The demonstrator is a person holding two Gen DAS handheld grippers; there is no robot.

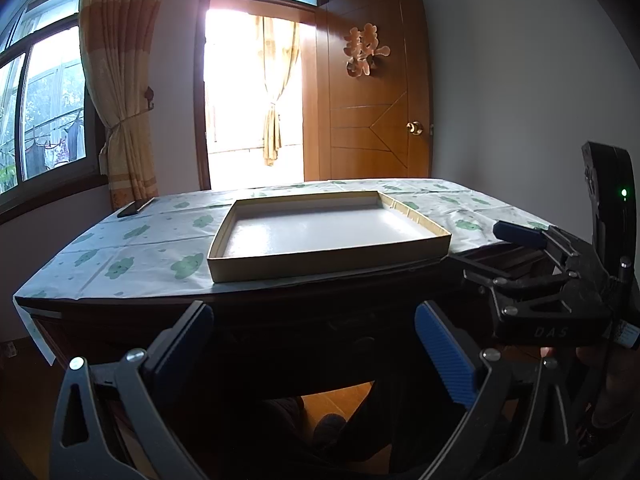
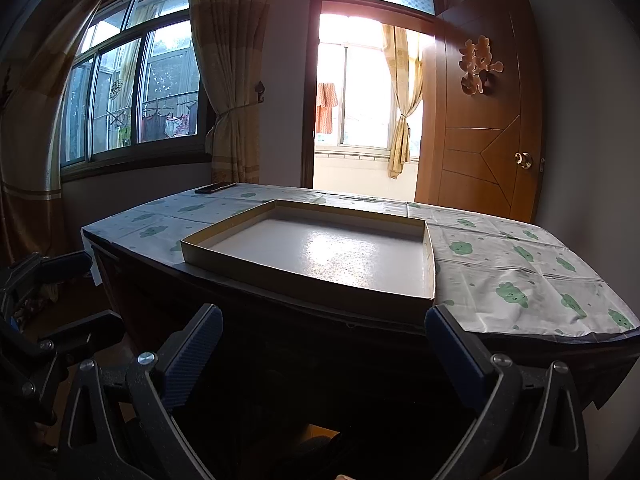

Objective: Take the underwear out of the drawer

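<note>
Backlight from the doorway is leaving the dark counter [image 1: 256, 312] front nearly black; no drawer or underwear is showing in either view, so any reach risks fumbling blind for a handle. Left hand-held gripper [image 1: 314, 354] is hanging wide, touching nothing. Shallow empty box [image 2: 224, 266] is sitting on top. Right hand-held gripper [image 2: 324, 356] is likewise spread wide, carrying nothing.

You're in a home room: a wooden door [image 2: 482, 120] at 1 o'clock, tied curtains [image 2: 228, 80] at 11, laundry [image 2: 166, 124] hanging outside the window [image 2: 132, 92].
</note>
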